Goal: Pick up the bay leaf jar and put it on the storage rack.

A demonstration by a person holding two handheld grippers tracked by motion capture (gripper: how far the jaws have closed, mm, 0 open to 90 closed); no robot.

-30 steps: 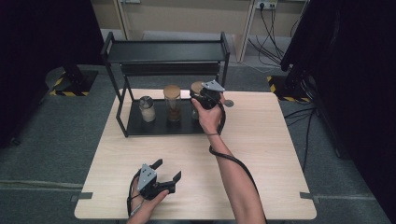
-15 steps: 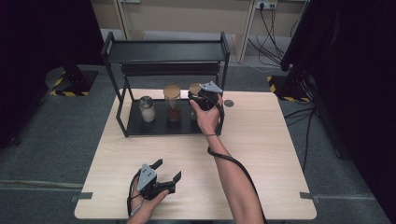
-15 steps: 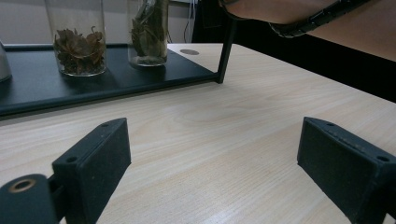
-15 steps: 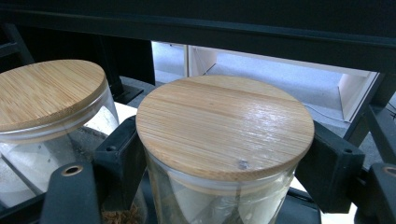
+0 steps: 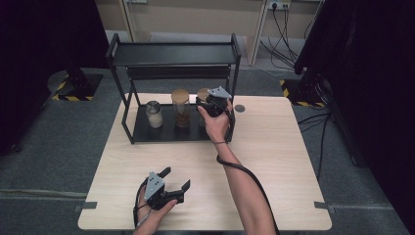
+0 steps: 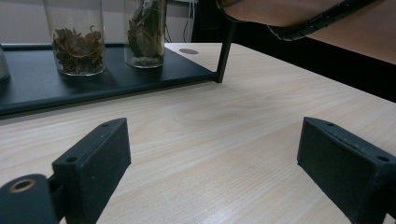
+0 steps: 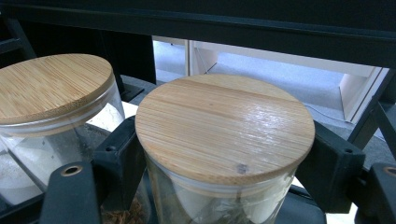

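Note:
A glass jar with a bamboo lid [image 7: 224, 126] stands at the right end of the black rack's lower tray [image 5: 166, 132]. My right gripper [image 5: 205, 105] is shut on this jar [image 5: 202, 94], its pads [image 7: 334, 163] pressing on the glass just below the lid. A taller bamboo-lidded jar [image 5: 180, 105] stands right beside it on the left, and a small metal-lidded jar [image 5: 154, 113] stands further left. My left gripper [image 5: 176, 177] rests near the table's front edge, open, with bare wood between its pads [image 6: 100, 149].
The rack's upper shelf [image 5: 171, 54] hangs low over the jar lids. A corner post [image 6: 225, 51] stands at the tray's right front. The right forearm [image 5: 244, 181] and its cable cross the table's middle. A small dark disc [image 5: 239, 108] lies right of the rack.

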